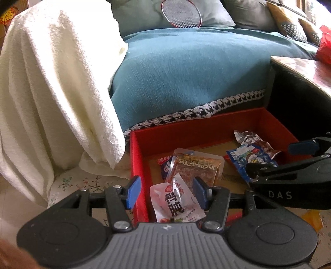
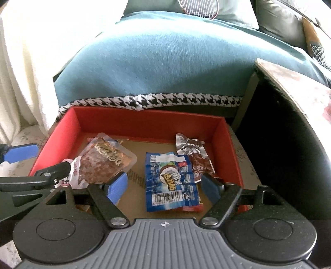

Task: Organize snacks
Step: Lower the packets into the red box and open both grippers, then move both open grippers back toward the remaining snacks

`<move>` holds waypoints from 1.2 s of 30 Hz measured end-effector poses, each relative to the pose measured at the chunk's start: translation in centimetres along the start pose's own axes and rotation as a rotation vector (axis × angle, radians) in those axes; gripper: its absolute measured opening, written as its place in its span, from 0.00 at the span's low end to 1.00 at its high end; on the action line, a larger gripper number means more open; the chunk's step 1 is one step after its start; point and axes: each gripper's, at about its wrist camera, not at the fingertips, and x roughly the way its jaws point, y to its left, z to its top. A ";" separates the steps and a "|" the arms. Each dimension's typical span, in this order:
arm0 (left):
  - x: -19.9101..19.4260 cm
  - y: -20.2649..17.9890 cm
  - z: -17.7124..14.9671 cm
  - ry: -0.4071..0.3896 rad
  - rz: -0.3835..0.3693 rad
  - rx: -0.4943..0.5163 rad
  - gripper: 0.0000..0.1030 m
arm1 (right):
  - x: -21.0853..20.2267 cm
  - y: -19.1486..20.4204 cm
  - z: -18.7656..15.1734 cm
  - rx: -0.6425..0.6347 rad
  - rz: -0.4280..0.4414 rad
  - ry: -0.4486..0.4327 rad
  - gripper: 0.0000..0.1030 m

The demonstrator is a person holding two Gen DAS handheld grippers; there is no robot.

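An open red box (image 1: 186,128) (image 2: 144,124) stands in front of the sofa with several snack packets lying in it. My left gripper (image 1: 166,192) hangs open over its near left corner. A white packet (image 1: 175,204) (image 2: 74,173) with black characters lies between and below the pads, with a gap on the left side. Behind it lies a clear packet of brown snack (image 1: 198,165) (image 2: 107,161). My right gripper (image 2: 164,187) is open above a blue packet (image 2: 169,180) (image 1: 248,159), its pads apart from it. A silver-brown packet (image 2: 194,153) (image 1: 252,140) lies farther back on the right.
A sofa with a teal cover (image 1: 186,72) rises right behind the box. A white blanket (image 1: 51,93) drapes at the left. A dark table (image 1: 300,68) with a red bag (image 1: 324,47) stands on the right. A racket (image 1: 182,14) leans on the cushions.
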 end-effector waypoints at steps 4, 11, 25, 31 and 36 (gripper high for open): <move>-1.1 0.1 -0.6 -0.009 0.005 0.010 0.52 | -0.9 -0.1 -0.3 0.005 0.007 -0.009 0.82; -2.5 0.7 -2.3 0.026 -0.023 -0.014 0.52 | -2.1 0.2 -1.1 0.005 0.018 -0.009 0.83; -3.2 -0.3 -7.7 0.181 -0.105 -0.008 0.52 | -5.1 -0.4 -3.9 0.042 0.038 0.022 0.84; -2.6 -0.3 -8.9 0.237 -0.127 -0.028 0.52 | -5.3 -0.6 -5.0 0.061 0.055 0.059 0.84; -2.2 -0.6 -9.5 0.264 -0.133 -0.025 0.52 | -5.4 -0.3 -5.6 0.050 0.060 0.070 0.85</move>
